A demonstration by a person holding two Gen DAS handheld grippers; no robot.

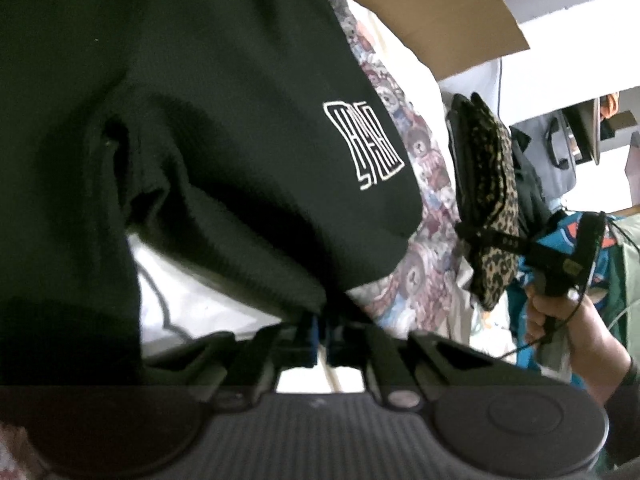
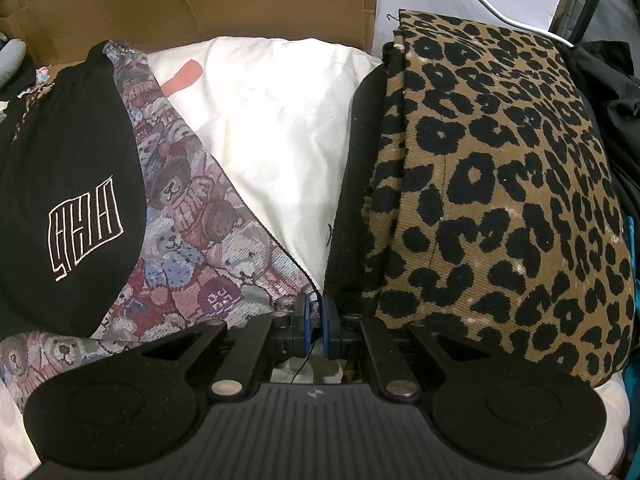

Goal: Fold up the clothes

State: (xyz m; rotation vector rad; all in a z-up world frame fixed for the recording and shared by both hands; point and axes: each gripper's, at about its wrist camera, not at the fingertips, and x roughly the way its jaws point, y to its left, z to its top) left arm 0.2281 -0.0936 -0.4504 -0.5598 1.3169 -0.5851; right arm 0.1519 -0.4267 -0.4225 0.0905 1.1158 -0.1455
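A black garment (image 1: 224, 128) with a white outlined logo fills most of the left wrist view. Its lower hem runs down into my left gripper (image 1: 321, 334), which is shut on it. The same black garment (image 2: 60, 152) lies at the left of the right wrist view. A leopard-print garment (image 2: 500, 200) with a black lining fills the right of that view. My right gripper (image 2: 316, 328) is shut on the lining's edge. In the left wrist view, the right gripper (image 1: 466, 232), held by a hand (image 1: 560, 316), pinches the leopard-print garment (image 1: 488, 160) off the bed.
A teddy-bear patterned cloth (image 2: 192, 240) and white bedding (image 2: 272, 120) lie under the garments. An open cardboard box (image 2: 200, 0) stands behind them. Dark clothes (image 2: 616, 92) are piled at the far right, with teal fabric (image 1: 560, 240) behind the hand.
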